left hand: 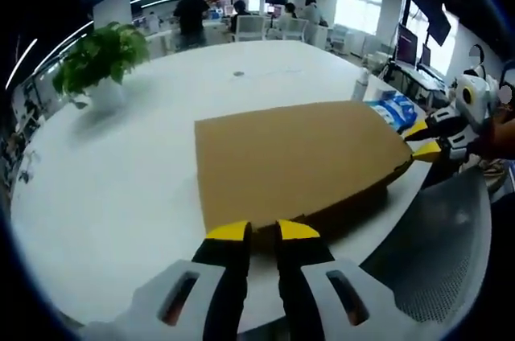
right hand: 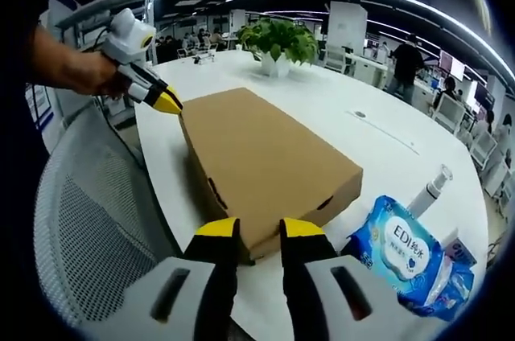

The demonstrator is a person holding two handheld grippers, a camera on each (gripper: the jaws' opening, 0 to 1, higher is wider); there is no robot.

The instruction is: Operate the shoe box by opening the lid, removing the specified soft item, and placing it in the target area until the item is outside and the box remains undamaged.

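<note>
Nearest to me in the left gripper view, my left gripper has its yellow-tipped jaws slightly parted, tips right at the near edge of the shoe box — whether they pinch the lid's edge I cannot tell. In the right gripper view, my right gripper stands the same way at the opposite end of the box: jaws a little apart, tips at the box's near corner, contact unclear.

The shoe box is plain brown cardboard, lid still down, lying flat on the white tabletop close to its curved edge. Just below that edge sits a grey mesh chair.

From the right gripper view, my left gripper comes in at the box's far corner, held by my hand. From the left gripper view, my right gripper shows at the far right corner of the box.

Beside the box, toward the right gripper's side, lies a blue and white pack of wipes, close to the box but not touching it. A slim white bottle stands just behind the pack.

Farther across the tabletop a green potted plant stands in a white pot, well apart from the box — it also shows in the left gripper view. Beyond the tabletop are desks, chairs and people in an office under long ceiling lights.
</note>
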